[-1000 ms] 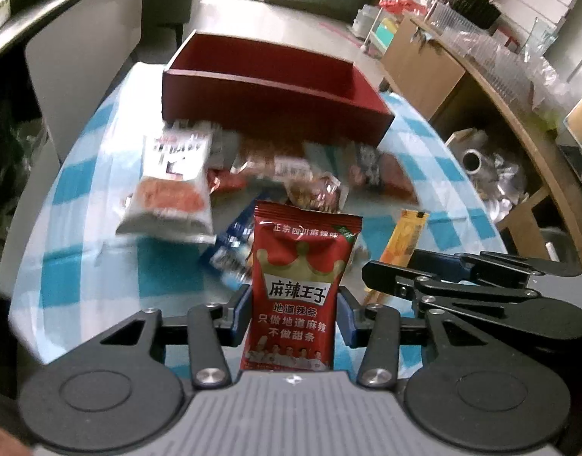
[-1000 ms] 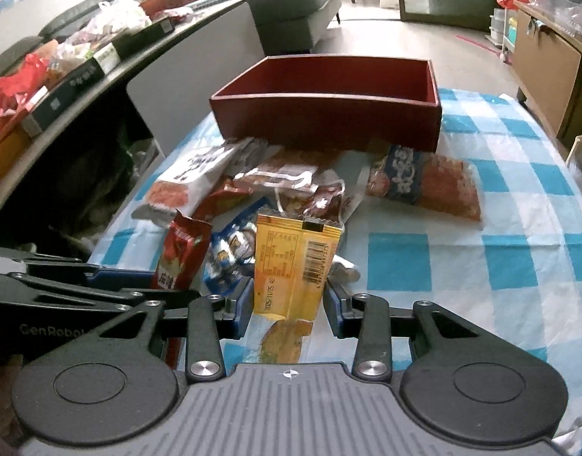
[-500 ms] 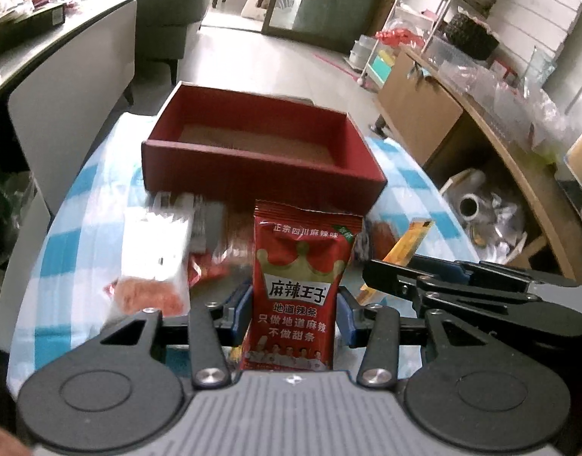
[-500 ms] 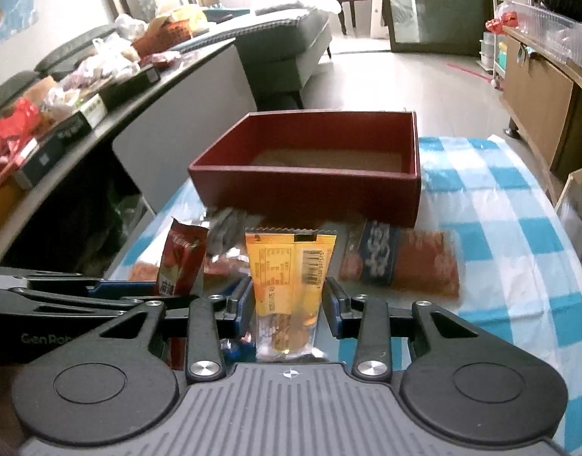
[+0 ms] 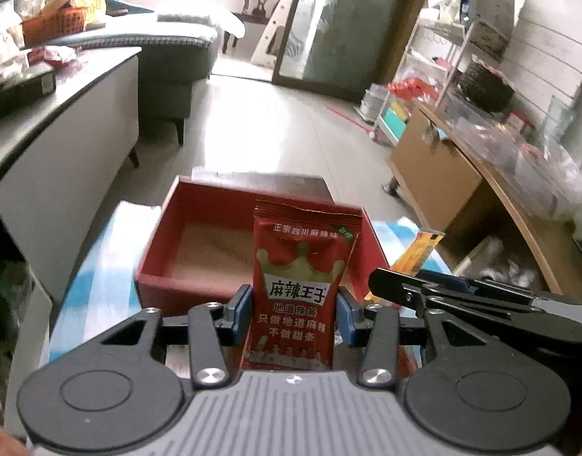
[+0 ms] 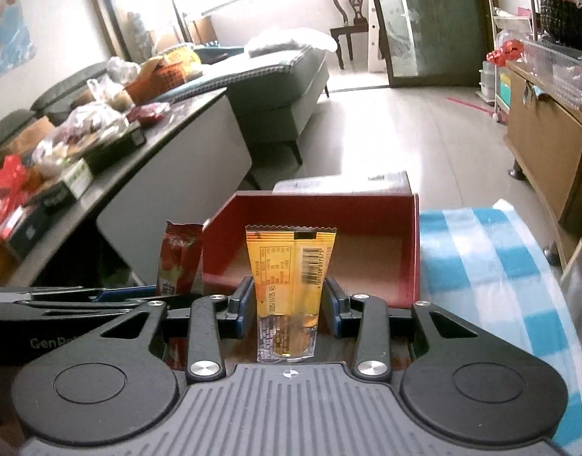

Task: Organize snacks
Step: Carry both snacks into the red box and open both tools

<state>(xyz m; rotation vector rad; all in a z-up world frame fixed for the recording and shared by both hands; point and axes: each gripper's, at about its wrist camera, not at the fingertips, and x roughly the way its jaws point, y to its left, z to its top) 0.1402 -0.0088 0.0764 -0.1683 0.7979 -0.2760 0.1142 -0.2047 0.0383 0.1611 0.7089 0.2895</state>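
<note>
Both hand-held grippers are clamped on snack packets. From the left wrist camera, the left gripper [image 5: 294,313] has its blue pads [image 5: 241,313] pressed against the two side edges of a red snack packet [image 5: 300,285], which stands upright between them with its crimped top edge toward twelve o'clock and its printed crown design facing the camera. Beyond the packet, at twelve o'clock from the jaws, sits the red box [image 5: 200,220], open at the top, with a pale brown floor and nothing visible inside; it rests on a blue-and-white checked tablecloth [image 5: 101,266]. At about three o'clock from the left gripper the black linkage of the right gripper [image 5: 443,296] reaches into view, and the yellow packet [image 5: 420,254] it carries sticks up at two o'clock. From the right wrist camera, the right gripper [image 6: 287,302] is closed on that yellow packet [image 6: 289,266], holding it upright by its side edges, barcode and small print facing the camera. The red box [image 6: 321,220] lies straight ahead at twelve o'clock, its near wall just behind the packet. At nine o'clock the left gripper's dark arm [image 6: 63,300] enters, with the red snack packet [image 6: 179,258] standing at about ten o'clock. Tablecloth [image 6: 481,258] shows at three o'clock.
</note>
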